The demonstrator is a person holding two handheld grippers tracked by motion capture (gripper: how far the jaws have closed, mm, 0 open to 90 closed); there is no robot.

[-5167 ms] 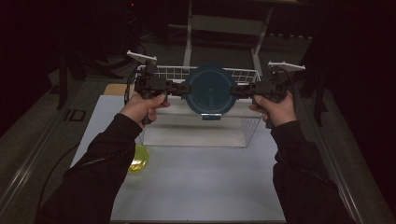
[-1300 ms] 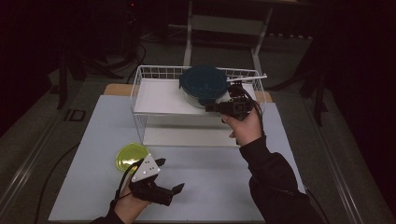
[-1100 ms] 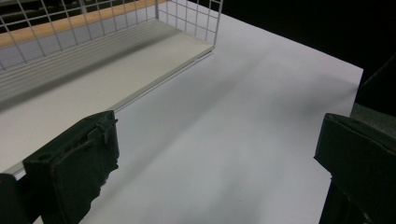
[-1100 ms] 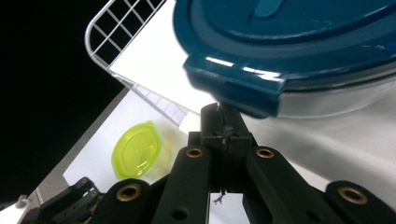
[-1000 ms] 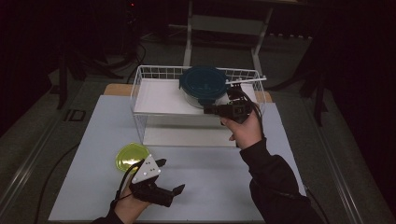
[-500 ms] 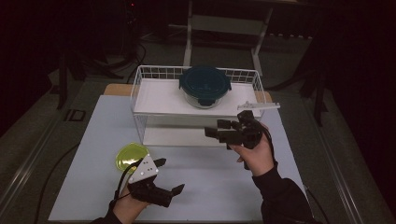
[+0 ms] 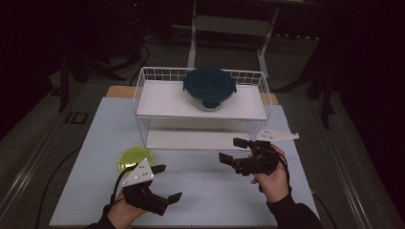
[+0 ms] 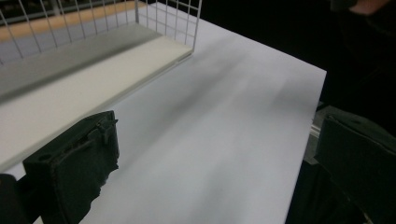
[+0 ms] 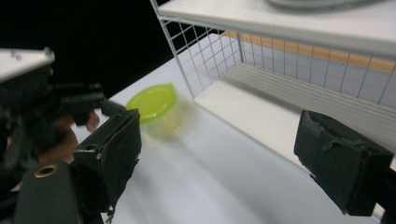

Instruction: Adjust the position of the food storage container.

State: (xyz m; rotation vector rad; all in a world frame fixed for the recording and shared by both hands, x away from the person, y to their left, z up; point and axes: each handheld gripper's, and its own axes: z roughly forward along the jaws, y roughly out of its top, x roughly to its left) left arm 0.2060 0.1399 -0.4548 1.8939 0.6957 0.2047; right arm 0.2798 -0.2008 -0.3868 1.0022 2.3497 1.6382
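Right gripper [image 7: 239,151]: fingers spread wide, nothing between them; they have just been opening. It hangs low over the white table [image 7: 86,143], in front of the rack's right end, pointing left.
Left gripper [image 7: 166,182]: fingers apart and empty, low over the table's near left part, pointing right.
Yellow-lidded cup [image 7: 135,159]: upright on the table, just beside the left gripper on its far side, in front of the rack's lower left corner. In the right gripper view the cup [image 9: 155,106] lies ahead of the right fingers [image 9: 344,164], a little left of centre.
Key relation: the left hand is much the nearer, but its fingers point away from the cup; the right fingers face it from well apart. My guess is the cup comes next.
Long axis: none; round lid, so any side should serve.
Teal-lidded container [image 7: 209,87]: set on the top shelf of the wire rack [image 7: 263,102], apart from both grippers.
Hard to make out: the cup's contents; the container's lid in the right gripper view, cut off at the top edge; dark surroundings.
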